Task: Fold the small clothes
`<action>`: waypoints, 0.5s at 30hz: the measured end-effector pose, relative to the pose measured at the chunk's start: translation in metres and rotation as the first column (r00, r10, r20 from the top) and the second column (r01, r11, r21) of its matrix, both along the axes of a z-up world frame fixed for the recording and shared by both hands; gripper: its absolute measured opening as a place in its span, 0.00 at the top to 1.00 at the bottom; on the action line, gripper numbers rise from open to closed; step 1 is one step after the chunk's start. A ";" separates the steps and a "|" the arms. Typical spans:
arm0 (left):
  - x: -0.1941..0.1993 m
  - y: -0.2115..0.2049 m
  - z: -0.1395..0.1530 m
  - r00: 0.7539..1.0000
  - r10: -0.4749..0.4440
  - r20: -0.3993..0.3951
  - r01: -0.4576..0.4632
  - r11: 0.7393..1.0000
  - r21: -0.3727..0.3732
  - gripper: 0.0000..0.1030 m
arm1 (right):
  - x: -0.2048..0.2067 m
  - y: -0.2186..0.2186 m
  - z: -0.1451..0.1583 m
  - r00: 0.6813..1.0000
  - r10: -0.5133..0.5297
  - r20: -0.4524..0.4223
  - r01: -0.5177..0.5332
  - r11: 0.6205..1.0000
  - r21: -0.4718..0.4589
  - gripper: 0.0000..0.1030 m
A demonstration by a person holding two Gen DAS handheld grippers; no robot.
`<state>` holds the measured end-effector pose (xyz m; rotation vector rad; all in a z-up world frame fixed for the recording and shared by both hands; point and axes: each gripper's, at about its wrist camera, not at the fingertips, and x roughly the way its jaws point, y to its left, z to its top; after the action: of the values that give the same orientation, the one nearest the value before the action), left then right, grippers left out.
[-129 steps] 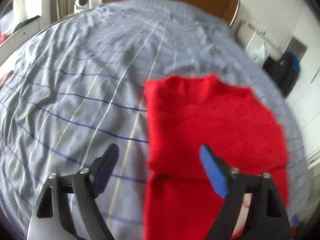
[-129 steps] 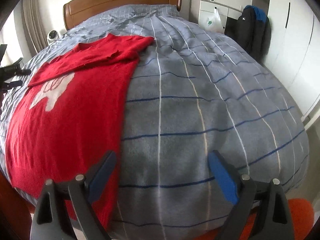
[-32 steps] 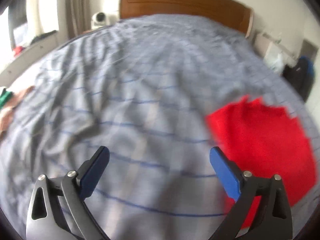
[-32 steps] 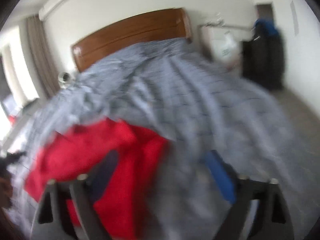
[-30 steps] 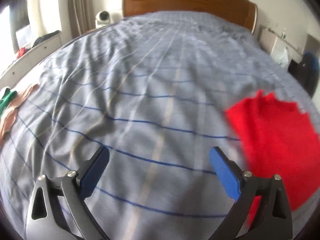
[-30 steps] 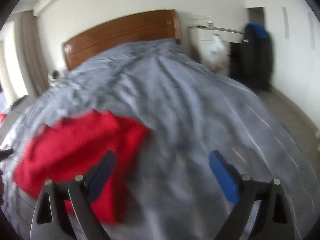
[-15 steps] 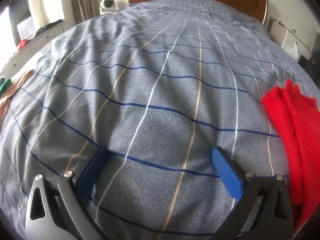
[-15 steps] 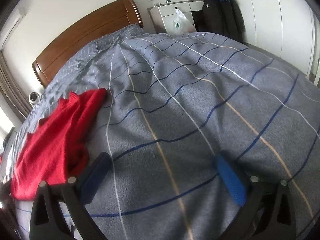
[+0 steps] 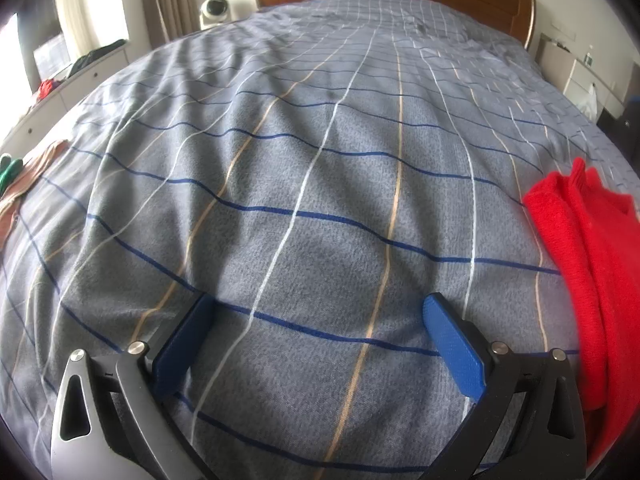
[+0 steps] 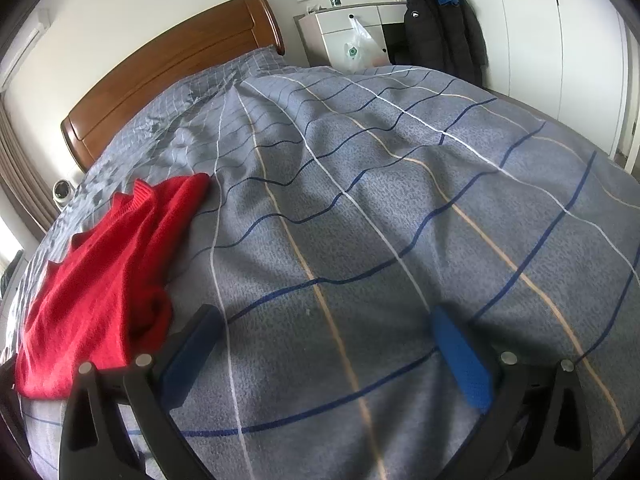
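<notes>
Home bedroom: big bed (image 9: 320, 200) with grey checked duvet and wooden headboard (image 10: 172, 76), curtains (image 9: 160, 0) by the window. White wardrobe doors (image 10: 560, 40), white dresser (image 10: 348, 28) with a plastic bag (image 10: 358, 50) hanging off it, dark jacket (image 10: 440, 28) hung beside. Clothes piled on a side cabinet (image 9: 60, 92).

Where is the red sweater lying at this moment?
The red sweater lies folded on the grey checked bedcover, at the left of the right wrist view and at the right edge of the left wrist view, outside both open jaws.
</notes>
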<state>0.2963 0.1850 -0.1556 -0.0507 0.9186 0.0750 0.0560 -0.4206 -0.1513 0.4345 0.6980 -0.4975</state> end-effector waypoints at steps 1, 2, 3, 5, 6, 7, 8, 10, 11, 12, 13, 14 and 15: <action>0.000 -0.001 0.000 1.000 0.000 0.000 0.000 1.000 0.000 0.00 | 0.001 0.001 0.000 1.000 -0.001 -0.006 0.001 1.000 -0.004 0.00; 0.000 -0.001 0.000 1.000 0.000 0.000 0.000 1.000 0.000 0.00 | 0.002 0.001 -0.001 1.000 -0.002 -0.011 0.002 1.000 -0.007 0.00; 0.000 0.000 0.000 1.000 0.000 0.000 0.000 1.000 0.000 0.00 | 0.003 0.002 -0.001 1.000 -0.003 -0.017 0.003 1.000 -0.011 0.00; 0.000 -0.001 0.000 1.000 0.000 0.000 0.000 1.000 0.000 0.00 | 0.005 0.002 -0.001 1.000 -0.004 -0.023 0.004 1.000 -0.016 0.00; 0.000 0.000 0.000 1.000 0.000 0.000 0.000 1.000 0.000 0.00 | 0.005 0.003 -0.002 1.000 -0.005 -0.025 0.005 1.000 -0.018 0.00; 0.000 0.000 0.000 1.000 0.001 0.000 -0.001 1.000 0.000 0.00 | 0.006 0.003 -0.002 1.000 -0.007 -0.029 0.006 1.000 -0.021 0.00; 0.000 0.000 0.000 1.000 0.001 0.000 -0.001 1.000 0.000 0.00 | 0.005 0.003 -0.002 0.999 -0.008 -0.031 0.007 1.000 -0.023 0.00; 0.000 0.000 0.000 1.000 0.001 0.000 -0.001 1.000 0.000 0.00 | 0.006 0.004 -0.003 0.999 -0.010 -0.039 0.008 1.000 -0.030 0.00; 0.000 0.000 0.000 1.000 0.001 0.000 -0.001 1.000 0.000 0.00 | 0.007 0.004 -0.003 0.999 -0.010 -0.042 0.009 0.999 -0.032 0.00; 0.000 -0.001 0.000 1.000 0.001 0.000 -0.001 1.000 0.000 0.00 | 0.007 0.004 -0.003 0.999 -0.011 -0.043 0.009 0.999 -0.034 0.00; 0.000 0.000 0.000 1.000 0.001 0.000 -0.001 1.000 0.000 0.00 | 0.007 0.004 -0.003 0.999 -0.011 -0.042 0.010 0.999 -0.035 0.00; 0.000 0.000 0.000 1.000 0.001 0.000 -0.001 1.000 0.000 0.00 | 0.007 0.004 -0.004 0.999 -0.011 -0.041 0.010 0.999 -0.035 0.00; 0.000 0.000 0.000 1.000 0.001 0.000 -0.001 1.000 0.000 0.00 | 0.006 0.004 -0.004 0.999 -0.011 -0.040 0.010 0.999 -0.035 0.00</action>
<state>0.2965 0.1850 -0.1555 -0.0511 0.9187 0.0761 0.0623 -0.4165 -0.1549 0.3969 0.7253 -0.5287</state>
